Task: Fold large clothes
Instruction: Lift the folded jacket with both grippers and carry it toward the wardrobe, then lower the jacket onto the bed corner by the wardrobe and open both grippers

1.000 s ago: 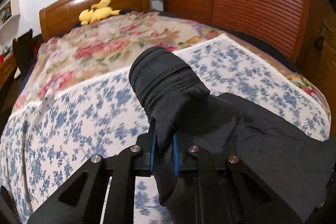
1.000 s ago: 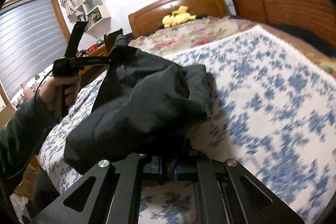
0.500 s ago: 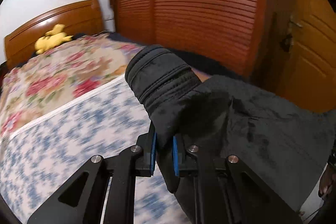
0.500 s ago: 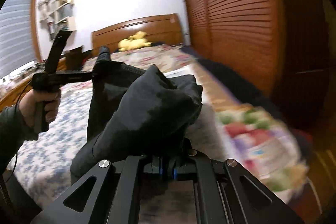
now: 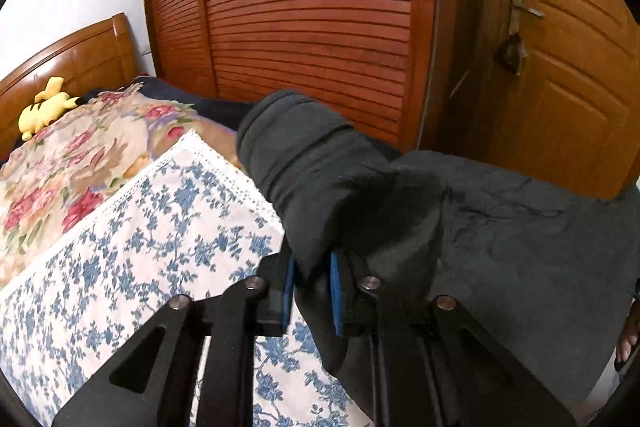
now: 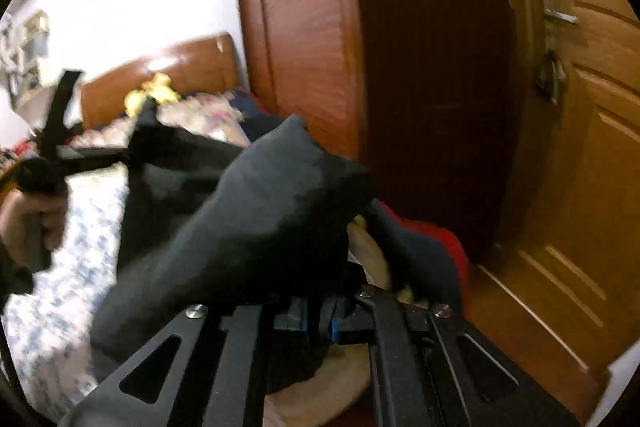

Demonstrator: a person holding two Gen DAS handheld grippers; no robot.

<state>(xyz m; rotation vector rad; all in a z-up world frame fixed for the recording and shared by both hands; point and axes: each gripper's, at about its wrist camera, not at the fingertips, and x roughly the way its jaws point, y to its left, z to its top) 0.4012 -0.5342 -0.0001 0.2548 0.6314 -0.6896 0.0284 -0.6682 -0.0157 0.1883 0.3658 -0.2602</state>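
Observation:
A large black garment [image 5: 500, 227] hangs stretched between both grippers above the bed. My left gripper [image 5: 312, 291] is shut on it just below a ribbed cuff [image 5: 288, 139], which sticks up past the blue pads [image 5: 335, 291]. In the right wrist view my right gripper [image 6: 318, 321] is shut on a bunched part of the same garment [image 6: 272, 207], which rises in a dark hump and hides most of the fingertips. The left gripper [image 6: 132, 155] shows there too, at the left, held by a hand [image 6: 28, 223], with cloth running from it toward me.
The bed has a blue-flowered white sheet [image 5: 120, 247] and a rose-patterned quilt [image 5: 72, 155], with a yellow plush toy [image 5: 44, 107] by the wooden headboard [image 5: 68, 55]. A slatted wardrobe [image 5: 300, 19] and a wooden door [image 5: 568, 75] stand close beyond the bed's edge.
Both grippers have swung to the right with the garment still held, so the wardrobe and door now fill the views and the bed has slid to the left.

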